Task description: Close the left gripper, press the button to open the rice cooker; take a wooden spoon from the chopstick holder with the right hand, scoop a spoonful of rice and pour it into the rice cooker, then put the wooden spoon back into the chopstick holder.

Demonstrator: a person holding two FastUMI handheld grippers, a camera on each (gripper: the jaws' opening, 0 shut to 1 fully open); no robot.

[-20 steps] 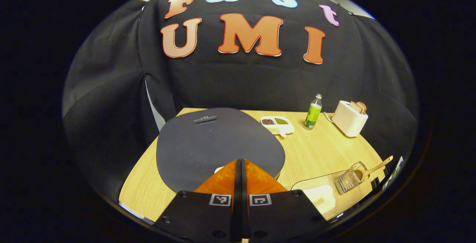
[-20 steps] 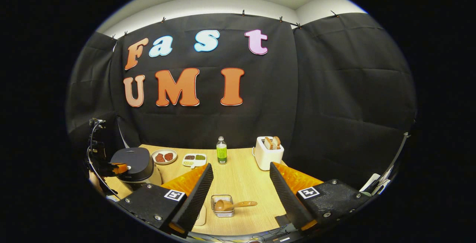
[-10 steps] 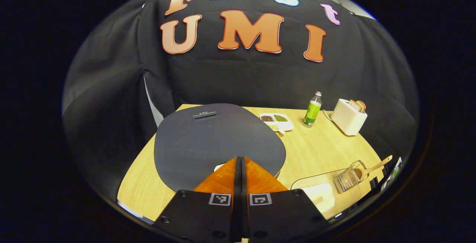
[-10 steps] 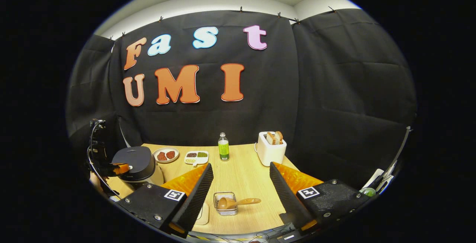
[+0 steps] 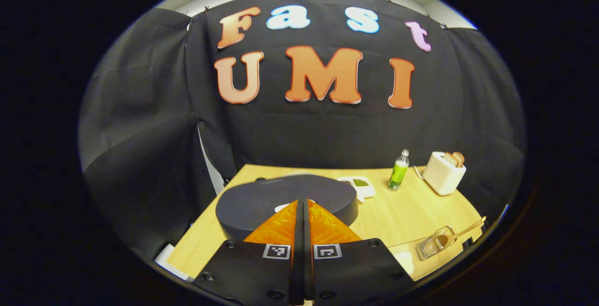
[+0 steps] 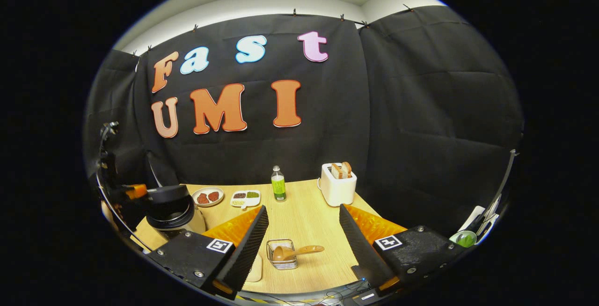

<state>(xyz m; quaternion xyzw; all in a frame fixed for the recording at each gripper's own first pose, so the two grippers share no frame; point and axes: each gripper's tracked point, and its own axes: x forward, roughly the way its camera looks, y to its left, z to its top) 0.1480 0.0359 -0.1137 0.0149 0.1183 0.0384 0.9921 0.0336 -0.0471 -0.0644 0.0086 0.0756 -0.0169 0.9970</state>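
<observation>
The dark-lidded rice cooker (image 5: pixel 285 198) stands right in front of my left gripper (image 5: pixel 303 201), which is shut with its tips just above the lid's near edge, beside a small white patch. In the right gripper view the cooker (image 6: pixel 171 207) sits at the table's left end, its lid looking slightly raised, with the left gripper (image 6: pixel 135 189) at its top left. The wooden spoon (image 6: pixel 292 252) lies in the wire chopstick holder (image 6: pixel 281 255), handle pointing right, below and between the fingers of my open right gripper (image 6: pixel 303 208). A clear tray of rice (image 5: pixel 405 261) lies beside the holder (image 5: pixel 433 247).
A green bottle (image 6: pixel 278 186) and a white toaster (image 6: pixel 337 186) with bread stand at the back of the wooden table (image 6: pixel 304 231). A plate of red food (image 6: pixel 208 197) and a divided dish (image 6: pixel 245 197) sit behind the cooker. A green bowl (image 6: pixel 463 238) is at far right.
My left gripper has risen and tipped upward, so the lid now shows edge-on. In the right gripper view the lid looks higher than before. The right gripper barely moved.
</observation>
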